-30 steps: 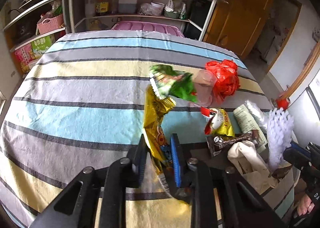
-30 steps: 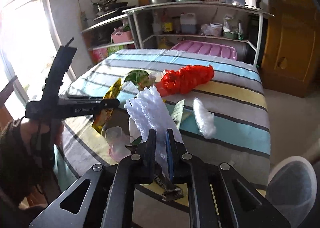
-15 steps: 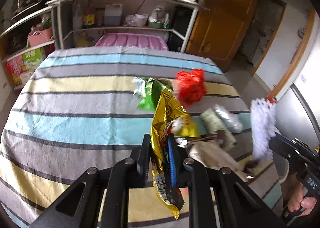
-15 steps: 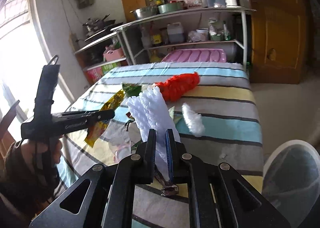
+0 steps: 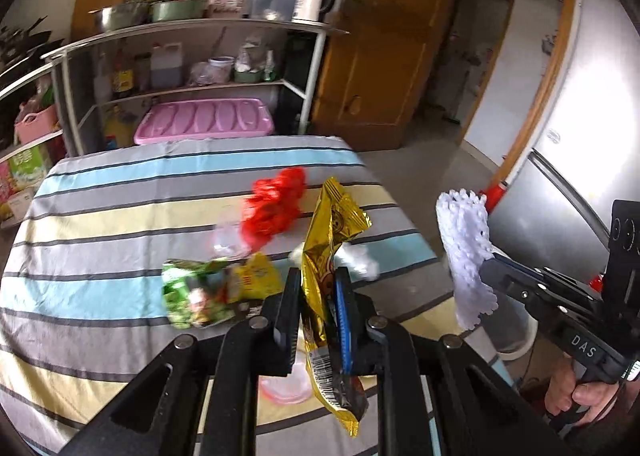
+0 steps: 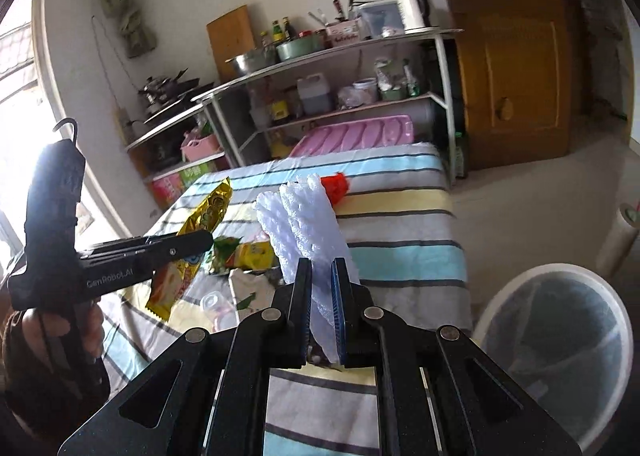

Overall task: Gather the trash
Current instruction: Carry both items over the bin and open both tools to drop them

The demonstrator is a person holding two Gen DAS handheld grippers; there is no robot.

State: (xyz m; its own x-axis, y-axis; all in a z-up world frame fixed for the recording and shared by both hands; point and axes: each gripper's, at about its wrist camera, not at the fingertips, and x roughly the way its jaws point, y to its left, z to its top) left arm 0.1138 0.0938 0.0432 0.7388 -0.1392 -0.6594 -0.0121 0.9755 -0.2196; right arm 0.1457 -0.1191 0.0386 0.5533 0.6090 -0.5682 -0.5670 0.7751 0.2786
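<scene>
Left wrist view: a gold snack wrapper (image 5: pixel 326 256) is pinched tight in the left gripper (image 5: pixel 317 298) and is held up off the striped table (image 5: pixel 100 216). The wrapper looks light, thin and crinkly, so it is likely to flop and could slip; it is held near its lower half, which seems a good spot. In the right wrist view, a white foam net (image 6: pixel 308 224) is squeezed in the closed right gripper (image 6: pixel 322 296). It looks soft, squashy and very light. A white bin (image 6: pixel 556 340) with a clear bag is seen low on the right, beside the table. More trash is left on the table: a red plastic bag (image 5: pixel 276 208), a green packet (image 5: pixel 192 292), a yellow packet (image 5: pixel 256 278) and a clear cup (image 5: pixel 226 236). Nothing is seen between the foam net and the bin.
</scene>
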